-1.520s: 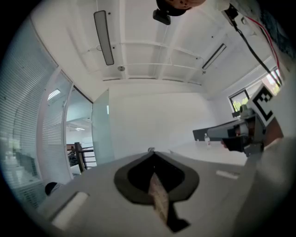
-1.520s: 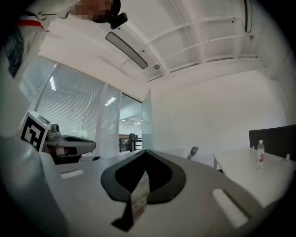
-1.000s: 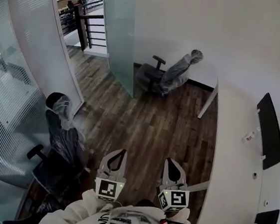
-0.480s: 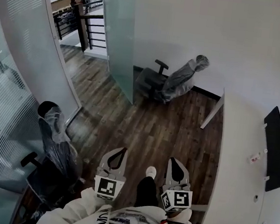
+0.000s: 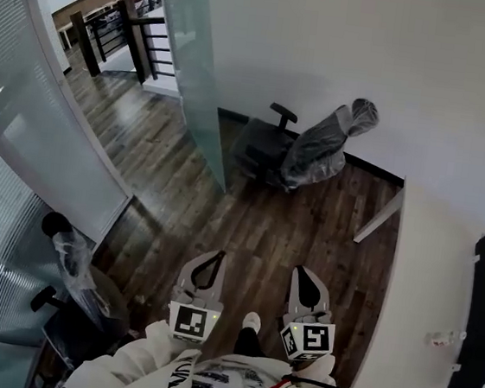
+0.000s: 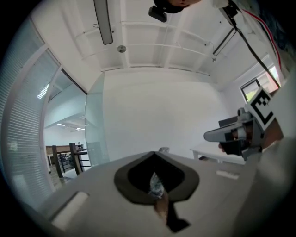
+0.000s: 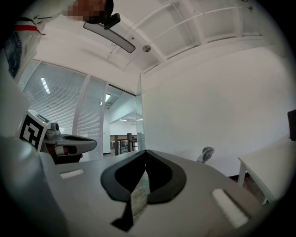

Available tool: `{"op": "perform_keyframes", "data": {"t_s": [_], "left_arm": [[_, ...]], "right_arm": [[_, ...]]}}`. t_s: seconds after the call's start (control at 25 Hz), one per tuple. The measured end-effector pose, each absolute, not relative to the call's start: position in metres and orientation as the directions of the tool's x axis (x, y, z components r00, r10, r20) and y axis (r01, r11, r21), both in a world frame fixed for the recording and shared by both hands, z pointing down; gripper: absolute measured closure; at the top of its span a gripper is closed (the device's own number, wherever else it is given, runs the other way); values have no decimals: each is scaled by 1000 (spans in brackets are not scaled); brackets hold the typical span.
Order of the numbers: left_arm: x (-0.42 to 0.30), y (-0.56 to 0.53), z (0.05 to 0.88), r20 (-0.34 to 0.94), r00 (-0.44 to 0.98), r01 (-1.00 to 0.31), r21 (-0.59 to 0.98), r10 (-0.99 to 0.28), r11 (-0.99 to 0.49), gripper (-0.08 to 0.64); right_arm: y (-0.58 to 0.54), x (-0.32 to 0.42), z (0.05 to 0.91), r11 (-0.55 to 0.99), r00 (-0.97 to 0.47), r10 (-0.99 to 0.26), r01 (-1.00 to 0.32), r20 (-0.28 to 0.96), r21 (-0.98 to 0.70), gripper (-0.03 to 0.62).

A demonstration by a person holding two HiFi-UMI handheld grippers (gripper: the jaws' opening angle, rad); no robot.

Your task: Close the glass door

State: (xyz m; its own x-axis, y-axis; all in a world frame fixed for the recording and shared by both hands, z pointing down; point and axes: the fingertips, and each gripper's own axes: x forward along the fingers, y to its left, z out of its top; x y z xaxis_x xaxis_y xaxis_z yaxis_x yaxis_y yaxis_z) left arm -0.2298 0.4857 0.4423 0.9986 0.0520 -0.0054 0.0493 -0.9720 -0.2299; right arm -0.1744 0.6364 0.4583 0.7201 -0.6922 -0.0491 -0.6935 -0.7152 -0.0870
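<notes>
dark wooden floor (image 5: 248, 224) runs through a white-walled office. the glass door (image 5: 195, 79) stands open at the far side, its frosted panel swung into the room. beyond the glass door a dark railing (image 5: 113, 31) edges a corridor. just right of the glass door, against the wall, sits an office chair (image 5: 304, 148) wrapped in plastic. left of the glass door a curved, finely striped glass wall (image 5: 25, 120) sweeps round, with a second wrapped chair (image 5: 77, 274) near its foot. well to the right of the glass door a white tabletop (image 5: 422, 296) runs along the wall.

the person holds both grippers level and side by side, well apart from the glass door. the left gripper (image 5: 209, 259) has its jaws pressed together and is empty. the right gripper (image 5: 303, 276) is likewise closed on itself. a shoe (image 5: 250, 322) shows on the floor between them.
</notes>
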Motion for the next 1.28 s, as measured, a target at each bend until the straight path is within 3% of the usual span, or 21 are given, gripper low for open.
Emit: {"op": "perform_keyframes", "data": {"t_s": [0.44,1.28], "left_arm": [[-121,462,446,28,999,-8,-257,-16,-966,558],[-61,452,415,-34,999,-28,-264,-19,-964,558]], "right_arm": [[622,-53,461,-682,691,-721,-720,-51,-129,588],[619,2,446,-681,692,-718,-721,-81,-125,586]]}}
